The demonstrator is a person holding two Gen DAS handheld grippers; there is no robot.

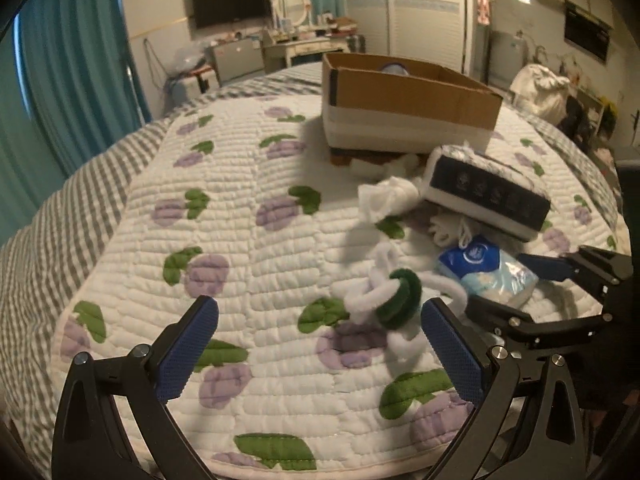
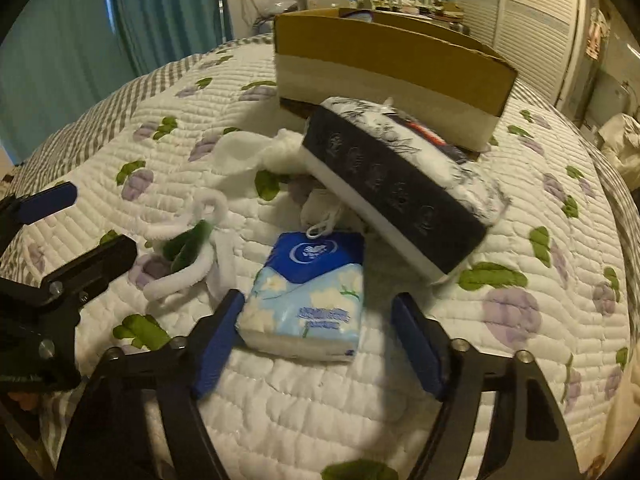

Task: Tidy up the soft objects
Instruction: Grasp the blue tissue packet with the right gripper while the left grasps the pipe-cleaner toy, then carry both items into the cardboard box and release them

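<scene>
Both tools spread, empty: left tool (image 1: 320, 344) near chenille loops (image 1: 394, 294), right tool (image 2: 320, 340) straddling tissue pack (image 2: 310, 300). Box (image 1: 404, 106) holds one item; big pack (image 2: 400, 188), socks (image 1: 386, 196) on bed (image 1: 248, 184).

No readable text: only blurred print and a round white emblem on the blue tissue pack (image 2: 310, 292).

You see a quilted cloth bedspread (image 2: 320, 392), matt and ribbed with stitching. At lower centre, the tissue pack (image 2: 308, 300) wears glossy plastic film. Your right gripper (image 2: 320, 340) has matt black metal arms and blue textured pads (image 2: 416, 344). At centre left, fuzzy chenille loops (image 2: 188, 248) look soft and napped. At the top, the cardboard box (image 2: 384, 56) is matt brown paperboard.
</scene>
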